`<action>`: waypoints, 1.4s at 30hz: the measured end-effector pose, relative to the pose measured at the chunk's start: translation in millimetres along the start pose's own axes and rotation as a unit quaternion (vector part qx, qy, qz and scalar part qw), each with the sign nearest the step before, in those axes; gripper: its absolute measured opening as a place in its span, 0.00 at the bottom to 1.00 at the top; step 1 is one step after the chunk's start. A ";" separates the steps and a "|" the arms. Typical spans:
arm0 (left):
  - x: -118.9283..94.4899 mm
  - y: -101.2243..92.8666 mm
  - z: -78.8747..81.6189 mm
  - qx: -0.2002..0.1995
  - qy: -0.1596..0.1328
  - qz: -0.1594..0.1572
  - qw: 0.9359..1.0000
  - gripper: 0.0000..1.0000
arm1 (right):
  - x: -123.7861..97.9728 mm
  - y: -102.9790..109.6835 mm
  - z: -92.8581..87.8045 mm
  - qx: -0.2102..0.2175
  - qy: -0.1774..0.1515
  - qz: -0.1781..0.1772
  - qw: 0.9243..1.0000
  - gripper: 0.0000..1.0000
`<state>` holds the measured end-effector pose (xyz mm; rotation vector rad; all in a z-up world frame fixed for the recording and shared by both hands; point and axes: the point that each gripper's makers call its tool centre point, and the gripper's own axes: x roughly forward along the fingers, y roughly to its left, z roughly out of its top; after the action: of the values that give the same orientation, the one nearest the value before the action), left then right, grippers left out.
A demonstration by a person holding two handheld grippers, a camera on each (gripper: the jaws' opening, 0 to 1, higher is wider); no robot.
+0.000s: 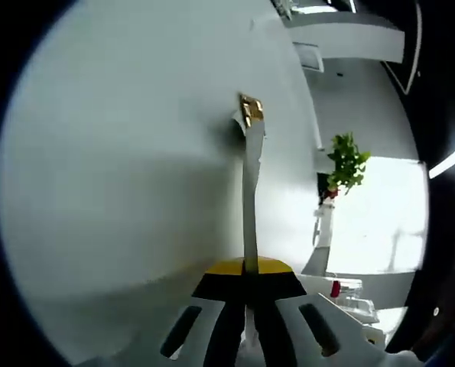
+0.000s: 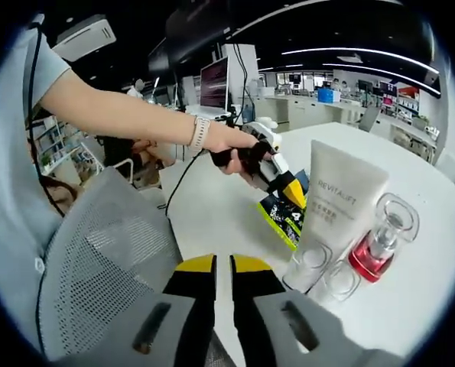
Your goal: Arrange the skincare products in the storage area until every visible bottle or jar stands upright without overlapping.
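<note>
Right gripper view: the right gripper (image 2: 222,277) rises from the bottom with its yellow-tipped jaws nearly together, a thin slit between them, holding nothing. Ahead and to the right of the jaws, on the white tabletop (image 2: 441,252), a white tube (image 2: 336,210) stands cap-down, printed with the word REVITALIFT. Just beside it sit a small clear jar (image 2: 340,280) and a clear bottle with red liquid (image 2: 380,248), both upright, close to each other and to the tube. Beyond the jaws, a person's hand (image 2: 231,145) holds the left gripper (image 2: 288,189) over a dark and green box (image 2: 283,216) lying flat behind the tube.

Left gripper view: the left gripper (image 1: 248,287) has its jaws drawn almost closed against a thin pale strip with a gold end (image 1: 251,172) that runs straight up from between them; whether they truly clamp it I cannot tell.

The tube looks light and soft, likely to tip on its narrow cap; a hold low, near the cap, seems safest. The red bottle and jar appear hard, smooth and breakable, best taken gently around their bodies.
</note>
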<state>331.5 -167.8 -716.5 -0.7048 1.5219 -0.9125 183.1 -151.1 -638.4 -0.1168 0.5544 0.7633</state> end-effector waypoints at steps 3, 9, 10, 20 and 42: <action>-2.0 5.7 -8.7 0.004 0.011 0.007 1.000 0.00 | -0.6 0.4 0.4 0.000 -0.002 -0.001 1.000 0.07; -9.3 14.4 -19.3 0.005 0.018 0.009 1.000 0.00 | -0.9 1.2 0.8 -0.001 -0.004 0.001 1.000 0.07; -9.8 13.3 -22.0 0.004 0.020 0.006 1.000 0.00 | -0.8 1.5 0.7 -0.001 -0.004 0.001 1.000 0.07; -12.7 17.7 -51.3 0.031 0.054 0.017 0.998 0.00 | 0.0 5.4 -1.1 -0.002 -0.002 0.004 1.000 0.07; -6.4 30.7 -85.7 0.053 0.040 0.018 0.998 0.00 | -3.5 15.2 -7.4 0.003 0.001 0.004 1.000 0.07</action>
<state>249.6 -133.0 -737.0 -0.5686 1.5394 -0.9970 167.5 -144.4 -641.4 -0.1089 0.5593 0.7690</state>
